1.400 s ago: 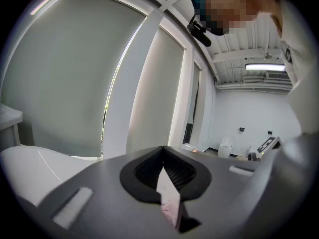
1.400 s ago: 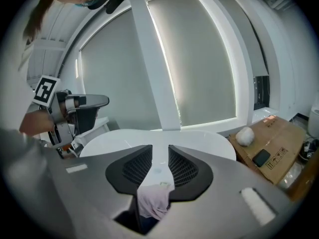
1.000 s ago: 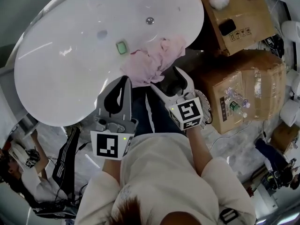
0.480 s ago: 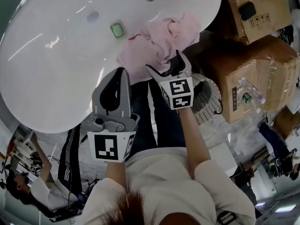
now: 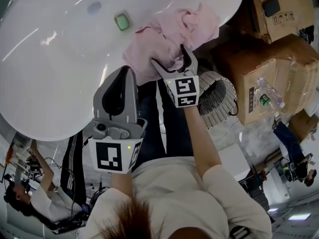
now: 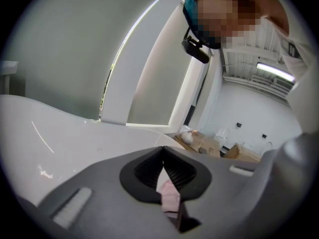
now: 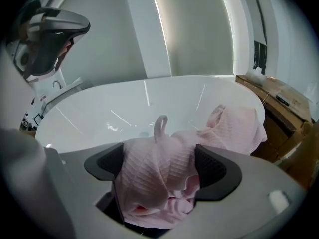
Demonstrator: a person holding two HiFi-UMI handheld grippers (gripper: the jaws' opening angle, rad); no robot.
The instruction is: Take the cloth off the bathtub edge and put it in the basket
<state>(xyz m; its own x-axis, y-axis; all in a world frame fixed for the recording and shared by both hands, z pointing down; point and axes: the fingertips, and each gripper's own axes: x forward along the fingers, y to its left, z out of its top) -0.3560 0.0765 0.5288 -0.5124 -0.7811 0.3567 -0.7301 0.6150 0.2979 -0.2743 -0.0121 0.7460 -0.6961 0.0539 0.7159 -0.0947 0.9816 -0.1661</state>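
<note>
Now the right gripper [image 5: 170, 58] sits over the pink cloth [image 7: 164, 148], which lies bunched on the near right edge of the bathtub [image 5: 60, 83]. Its jaws have just been opening and stand wide, with a thick fold of cloth between the pads but not squeezed. The step in hand looks like the grasp. To do it well, push a little deeper so the pads straddle the bulk rather than only the loose loop on top, then close firmly before lifting. Lift high enough that the trailing part clears the rim, then carry it right to the wire basket [image 5: 217, 101] beside the tub. The left gripper [image 5: 127, 69] hangs to the left, jaws together, gripping nothing.
</note>
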